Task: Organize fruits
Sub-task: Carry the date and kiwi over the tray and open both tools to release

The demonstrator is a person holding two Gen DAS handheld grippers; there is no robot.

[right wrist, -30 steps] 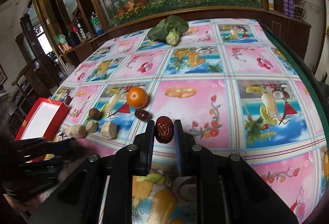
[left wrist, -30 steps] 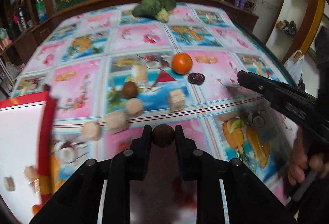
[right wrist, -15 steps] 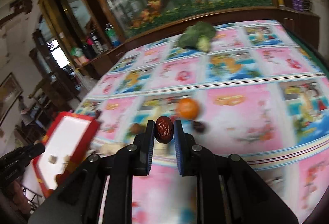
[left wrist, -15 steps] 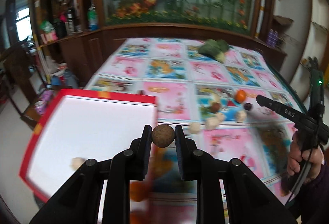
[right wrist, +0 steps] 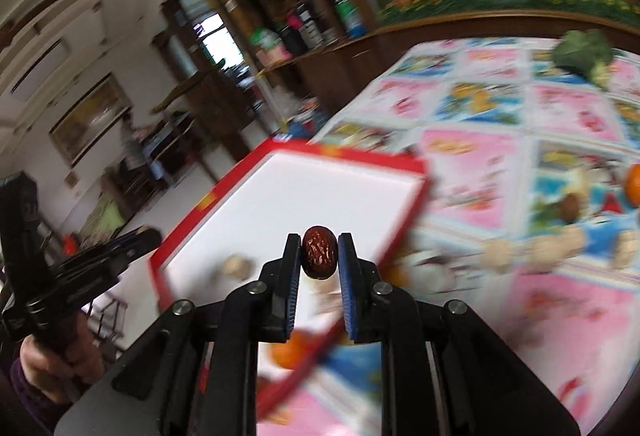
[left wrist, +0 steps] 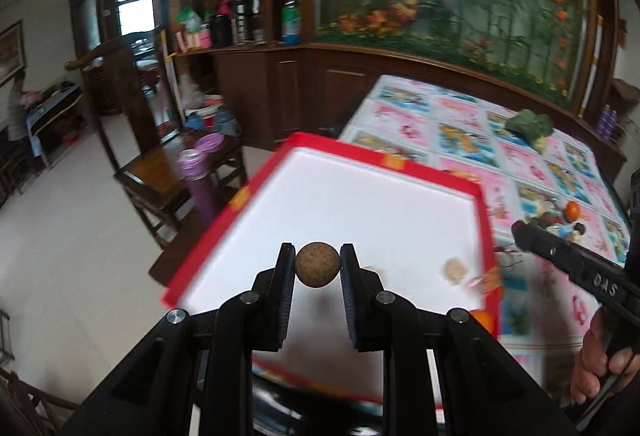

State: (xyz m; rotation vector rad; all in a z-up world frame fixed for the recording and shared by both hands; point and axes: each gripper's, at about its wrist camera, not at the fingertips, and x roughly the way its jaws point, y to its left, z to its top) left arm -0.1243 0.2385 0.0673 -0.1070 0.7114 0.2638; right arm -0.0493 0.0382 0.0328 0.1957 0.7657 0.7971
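Observation:
My left gripper (left wrist: 317, 270) is shut on a round brown fruit (left wrist: 317, 264), held above the white floor of a red-rimmed box (left wrist: 384, 159). A pale lump (left wrist: 455, 270) lies in the box near its right wall. My right gripper (right wrist: 319, 258) is shut on a wrinkled red date (right wrist: 319, 251), hanging over the near right corner of the same red-rimmed box (right wrist: 352, 155). A pale lump (right wrist: 236, 264) lies inside it. An orange fruit (right wrist: 290, 352) shows below my right fingers. On the patterned cloth to the right lie an orange (right wrist: 633, 183), a brown fruit (right wrist: 569, 207) and several pale pieces (right wrist: 496, 256).
The box sits at the table's left end, next to a drop to the floor. A wooden chair with a purple flask (left wrist: 200, 179) stands beside it. A green vegetable (left wrist: 530, 125) lies at the far end of the cloth. A hand (right wrist: 48, 360) holds the left gripper.
Both grippers have swung left from the fruit on the cloth to over the red-rimmed box, each still holding its fruit. The views are blurred by the motion.

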